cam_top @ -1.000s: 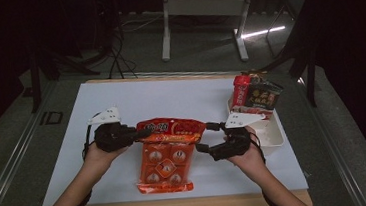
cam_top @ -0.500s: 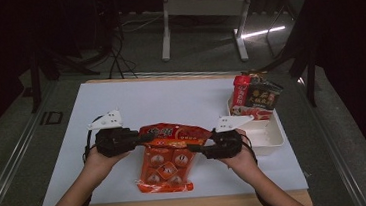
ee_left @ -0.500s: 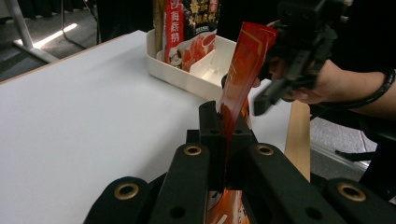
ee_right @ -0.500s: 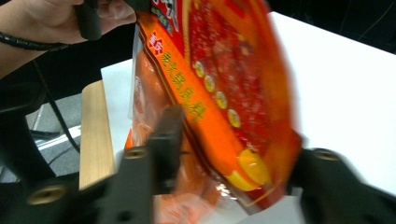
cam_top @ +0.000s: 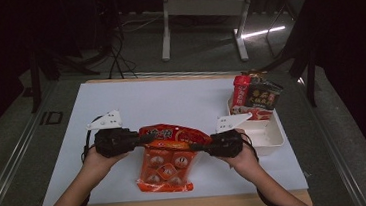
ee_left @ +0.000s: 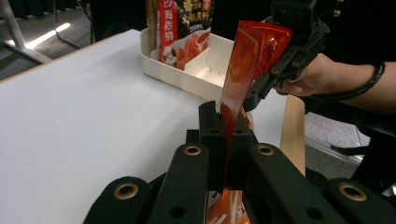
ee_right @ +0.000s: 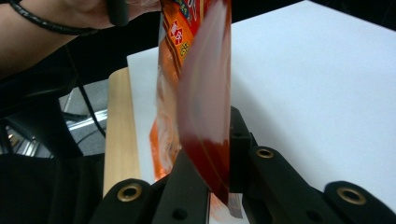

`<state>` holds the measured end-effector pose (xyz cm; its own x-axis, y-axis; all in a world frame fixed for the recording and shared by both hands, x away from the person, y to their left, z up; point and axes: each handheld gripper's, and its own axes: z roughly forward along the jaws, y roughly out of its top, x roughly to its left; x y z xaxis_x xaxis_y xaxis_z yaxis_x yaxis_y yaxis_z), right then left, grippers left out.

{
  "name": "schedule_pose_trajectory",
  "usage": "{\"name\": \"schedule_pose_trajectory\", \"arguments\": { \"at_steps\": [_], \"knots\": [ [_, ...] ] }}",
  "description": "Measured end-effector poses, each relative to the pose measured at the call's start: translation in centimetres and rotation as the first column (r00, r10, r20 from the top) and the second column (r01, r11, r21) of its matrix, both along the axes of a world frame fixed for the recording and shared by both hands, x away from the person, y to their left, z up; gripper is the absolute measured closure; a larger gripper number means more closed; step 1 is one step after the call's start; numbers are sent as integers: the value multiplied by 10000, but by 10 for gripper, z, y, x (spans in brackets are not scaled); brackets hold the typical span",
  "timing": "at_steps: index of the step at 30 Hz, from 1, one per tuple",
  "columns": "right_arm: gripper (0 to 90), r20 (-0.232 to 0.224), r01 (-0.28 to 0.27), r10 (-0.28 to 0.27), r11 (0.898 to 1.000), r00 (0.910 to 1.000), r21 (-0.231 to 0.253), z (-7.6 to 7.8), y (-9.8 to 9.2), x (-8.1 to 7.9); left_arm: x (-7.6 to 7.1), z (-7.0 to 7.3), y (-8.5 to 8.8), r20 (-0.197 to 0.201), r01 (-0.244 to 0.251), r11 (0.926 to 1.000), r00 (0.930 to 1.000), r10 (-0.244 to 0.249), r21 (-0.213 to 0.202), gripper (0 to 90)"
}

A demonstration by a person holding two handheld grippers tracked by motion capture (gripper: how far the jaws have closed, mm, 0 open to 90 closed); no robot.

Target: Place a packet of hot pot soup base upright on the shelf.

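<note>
From the high view, an orange snack bag (cam_top: pixel 168 157) is held over the near middle of the white counter (cam_top: pixel 171 101), its lower end reaching toward the wooden front edge. The left tongs (cam_top: pixel 144 136) pinch its top left corner and the right tongs (cam_top: pixel 197 145) pinch its top right corner, after closing on it just now. A white tray (cam_top: pixel 269 135) sits near the right edge, with a red packet (cam_top: pixel 242 93) and a dark packet (cam_top: pixel 262 96) standing at its far end.

In the left gripper view, the left tongs (ee_left: pixel 227 128) are clamped on the bag's red top edge (ee_left: pixel 243 70), and the right tongs grip it farther along.

In the right gripper view, the right tongs (ee_right: pixel 217 154) are shut on the bag (ee_right: pixel 196 84), which hangs edge-on above the counter.
</note>
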<state>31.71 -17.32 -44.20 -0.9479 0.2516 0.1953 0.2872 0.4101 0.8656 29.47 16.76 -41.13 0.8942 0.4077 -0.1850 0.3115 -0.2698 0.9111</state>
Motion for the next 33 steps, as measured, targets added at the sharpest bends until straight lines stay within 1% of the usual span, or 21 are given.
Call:
{"name": "schedule_pose_trajectory", "arguments": {
  "at_steps": [2,3,4,5,8,11,14,16,17,18,20,22,23,24,26,27,28,29,30,32,33],
  "knots": [
    [900,59,14,-14,10000,10000,-48,4,0,-3,-1,2,1,-1,101,9999,9999,-101,-130,896],
    [900,75,-22,22,10000,10000,-18,7,0,-5,-2,4,3,80,145,9997,9999,-144,-186,896],
    [900,194,-20,18,10000,9998,95,16,0,-9,-3,6,4,136,214,9994,9997,-210,-265,895],
    [900,194,-20,18,10000,9998,95,16,0,-9,-3,8,5,198,307,9988,9994,-300,-371,895],
    [900,414,-71,67,9999,9991,86,32,-1,-14,-4,13,8,277,564,9963,9981,-547,-645,891],
    [900,657,28,-35,10000,9978,94,47,-3,-16,-7,16,8,343,717,9944,9970,-692,-774,866],
    [900,788,81,-88,9999,9968,85,52,-5,-16,-7,16,7,424,824,9918,9960,-786,-973,837],
    [900,876,160,-170,9998,9960,124,58,-6,-17,-7,15,6,445,794,9912,9962,-750,-1062,785],
    [900,965,163,-175,9998,9952,126,63,-6,-17,-7,15,5,491,746,9912,9964,-695,-1096,700],
    [900,965,163,-175,9998,9952,126,63,-6,-17,-7,15,4,513,736,9906,9964,-681,-1149,700],
    [900,1018,243,-257,9996,9945,149,66,-7,-16,-9,15,3,736,591,9895,9960,-497,-1315,578],
    [900,991,315,-332,9993,9945,189,68,-8,-14,-9,13,3,844,448,9888,9959,-330,-1421,476],
    [900,1082,397,-419,9990,9932,223,70,-10,-13,-9,12,3,929,357,9887,9954,-223,-1453,360],
    [900,1082,397,-419,9990,9932,223,70,-10,-13,-9,11,3,929,236,9881,9956,-95,-1519,360],
    [900,1151,482,-508,9985,9921,252,73,-11,-12,-8,9,5,736,134,9835,9973,-1,-1803,281],
    [900,1178,513,-544,9983,9916,285,77,-13,-10,-7,8,5,628,-12,9813,9979,135,-1923,185],
    [900,1178,513,-544,9983,9916,285,77,-13,-10,-7,7,6,595,-81,9800,9980,204,-1989,185],
    [900,1228,590,-625,9977,9905,323,81,-15,-9,-7,5,6,698,-55,9820,9974,190,-1889,143],
    [900,1228,590,-625,9977,9905,323,81,-15,-9,-7,4,7,840,-11,9837,9963,164,-1795,143],
    [900,1231,652,-696,9971,9900,391,83,-16,-9,-8,3,7,817,28,9836,9966,121,-1805,134],
    [900,1274,741,-796,9961,9887,474,89,-18,-8,-8,3,7,811,42,9826,9966,110,-1855,103]
  ]
}}
